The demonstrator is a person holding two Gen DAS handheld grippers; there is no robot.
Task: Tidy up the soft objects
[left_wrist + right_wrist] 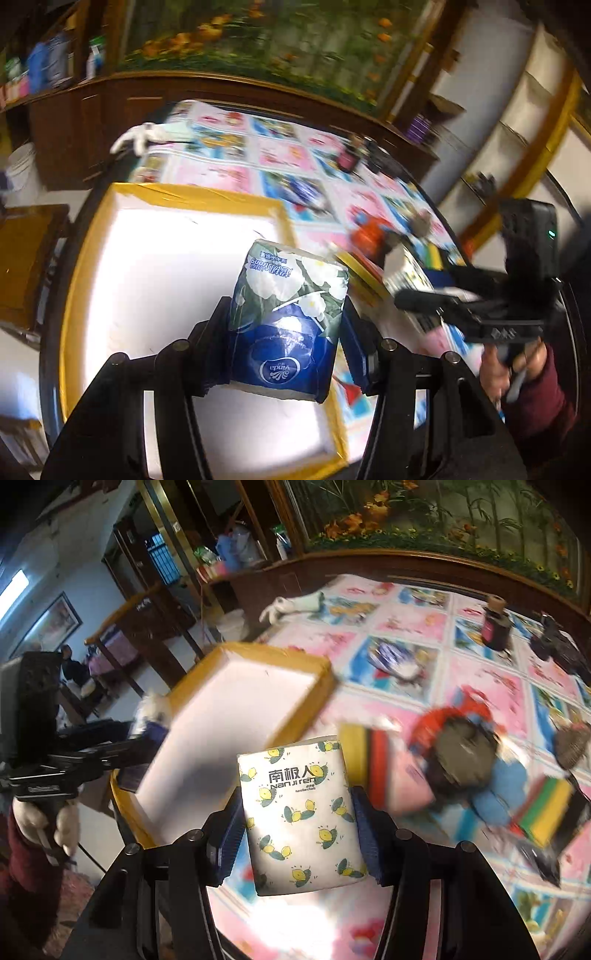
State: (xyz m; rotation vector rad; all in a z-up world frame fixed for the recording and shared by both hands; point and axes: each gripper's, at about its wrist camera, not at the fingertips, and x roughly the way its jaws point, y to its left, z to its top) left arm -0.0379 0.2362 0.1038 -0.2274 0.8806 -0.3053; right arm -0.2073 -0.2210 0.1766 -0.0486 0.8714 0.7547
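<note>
My left gripper (286,325) is shut on a blue and green Vinda tissue pack (288,314) and holds it above the white foam box with yellow taped rim (177,201). My right gripper (297,812) is shut on a white tissue pack with lemon print (301,819), held over the table just right of the same box (295,661). The left gripper also shows at the left edge of the right wrist view (147,731), at the box's left rim. The right gripper body shows in the left wrist view (480,302).
The round table has a pink and blue cartoon cloth (406,627). On it lie a red and blue plush toy (465,746), coloured sponges (543,812), a white glove (291,605), a dark jar (496,624) and a black device (554,642). Wooden cabinets (92,110) stand behind.
</note>
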